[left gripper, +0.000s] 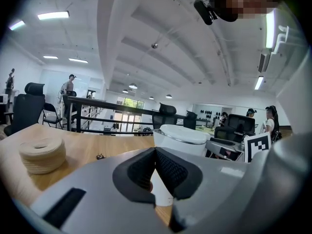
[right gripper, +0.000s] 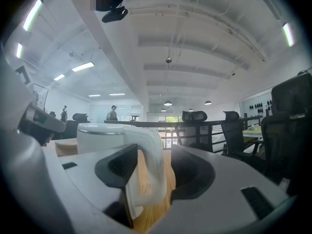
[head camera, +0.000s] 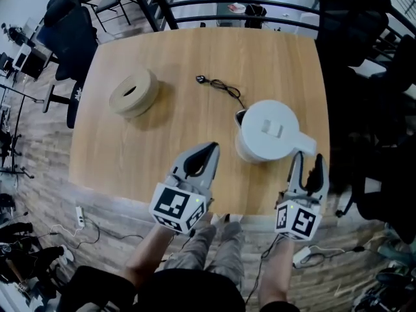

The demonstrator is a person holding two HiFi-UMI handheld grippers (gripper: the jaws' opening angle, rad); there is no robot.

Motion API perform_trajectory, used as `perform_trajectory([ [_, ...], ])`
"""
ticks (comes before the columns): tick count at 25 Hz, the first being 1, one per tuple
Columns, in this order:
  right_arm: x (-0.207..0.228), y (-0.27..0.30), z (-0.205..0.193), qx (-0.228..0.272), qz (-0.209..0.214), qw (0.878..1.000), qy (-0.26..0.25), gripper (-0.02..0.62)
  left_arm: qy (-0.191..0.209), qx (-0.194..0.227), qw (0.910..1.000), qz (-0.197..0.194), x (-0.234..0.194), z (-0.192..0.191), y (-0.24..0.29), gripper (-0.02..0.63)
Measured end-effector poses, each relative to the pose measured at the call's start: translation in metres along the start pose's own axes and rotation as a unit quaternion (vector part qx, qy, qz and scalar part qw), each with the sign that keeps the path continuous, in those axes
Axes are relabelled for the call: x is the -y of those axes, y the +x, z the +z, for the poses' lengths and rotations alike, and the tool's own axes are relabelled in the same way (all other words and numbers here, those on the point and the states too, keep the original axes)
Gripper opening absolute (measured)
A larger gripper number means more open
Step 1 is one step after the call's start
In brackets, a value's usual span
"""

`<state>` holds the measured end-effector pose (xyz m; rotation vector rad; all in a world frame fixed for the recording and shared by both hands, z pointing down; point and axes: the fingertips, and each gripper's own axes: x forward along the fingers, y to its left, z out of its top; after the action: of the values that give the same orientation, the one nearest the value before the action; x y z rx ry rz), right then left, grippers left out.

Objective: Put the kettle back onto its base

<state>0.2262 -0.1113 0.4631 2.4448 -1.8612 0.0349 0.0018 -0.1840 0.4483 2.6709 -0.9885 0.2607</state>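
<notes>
A white electric kettle with its lid on stands on the wooden table, right of centre. Its handle points toward me. My right gripper reaches in level, its jaws on either side of the handle; a narrow gap shows at the right pad, so it reads as open. My left gripper hovers just left of the kettle with its jaws met at the tips and nothing between them. A black cord runs toward the kettle's foot. I cannot make out a separate base.
A beige ring-shaped roll lies at the table's left. A black railing runs behind the far edge. Office chairs stand at the left and right. The near table edge is right under my grippers.
</notes>
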Motion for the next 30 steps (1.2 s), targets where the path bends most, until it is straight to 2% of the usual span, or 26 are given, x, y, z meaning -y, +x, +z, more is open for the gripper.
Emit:
perform_trajectory([
  [10,0.002,-0.033,0.052,0.011,-0.002,1.0,-0.012,0.176,0.011,0.02,0.9996,-0.016,0.023,0.041,-0.021,-0.003],
  [23,0.002,-0.081,0.097,0.015,0.004,1.0,-0.016,0.117,0.032,0.043,0.9978,-0.039,0.062,0.077,-0.053,-0.003],
  [30,-0.012,-0.109,0.117,0.01,0.01,0.999,-0.029,0.086,0.042,0.054,0.9962,-0.053,0.078,0.093,-0.077,-0.002],
])
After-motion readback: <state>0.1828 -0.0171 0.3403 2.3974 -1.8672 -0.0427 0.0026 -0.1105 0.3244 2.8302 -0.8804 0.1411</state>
